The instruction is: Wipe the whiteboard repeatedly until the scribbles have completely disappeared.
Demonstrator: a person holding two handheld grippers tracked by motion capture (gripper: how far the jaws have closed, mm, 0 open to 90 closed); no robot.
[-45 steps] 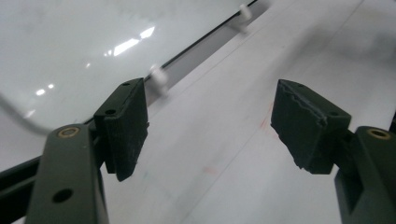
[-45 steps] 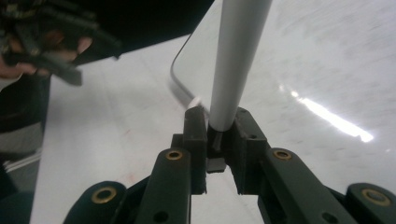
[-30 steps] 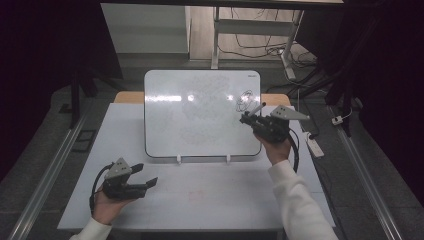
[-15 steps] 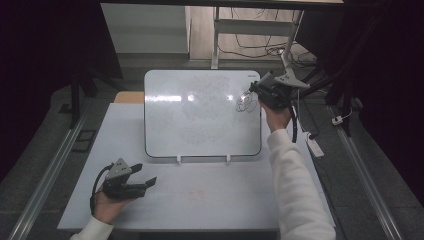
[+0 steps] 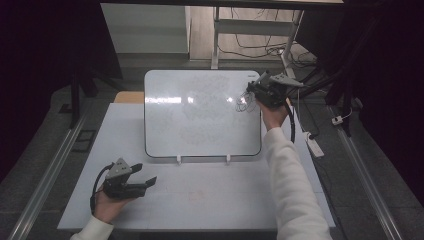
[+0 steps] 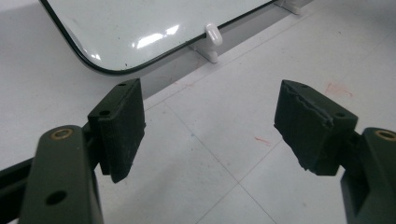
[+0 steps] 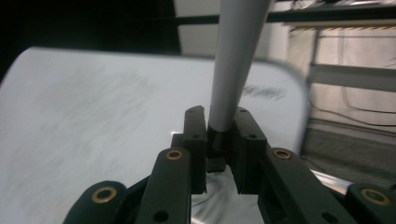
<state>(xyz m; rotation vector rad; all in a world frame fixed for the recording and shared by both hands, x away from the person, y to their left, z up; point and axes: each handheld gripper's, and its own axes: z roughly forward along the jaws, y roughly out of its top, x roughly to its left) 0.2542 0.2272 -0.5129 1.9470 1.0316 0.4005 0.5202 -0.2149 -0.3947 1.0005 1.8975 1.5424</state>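
Note:
A white whiteboard stands tilted on small feet at the back of the table. My right gripper is at its top right corner, shut on a pale grey marker that sticks out past the jaws toward the board. Dark scribbles lie on the board just below that gripper, and a smudge of dark strokes shows near the board's rounded corner. My left gripper rests in the hand at the table's front left, open, with nothing between its pads.
The white table carries faint red marks in front of the board. A white board foot stands ahead of the left gripper. A white power strip lies off the table's right edge, with cables and a metal frame behind the board.
My right gripper has moved with the marker away from me along the board's right side, up to its top right corner. The left gripper has stayed in place.

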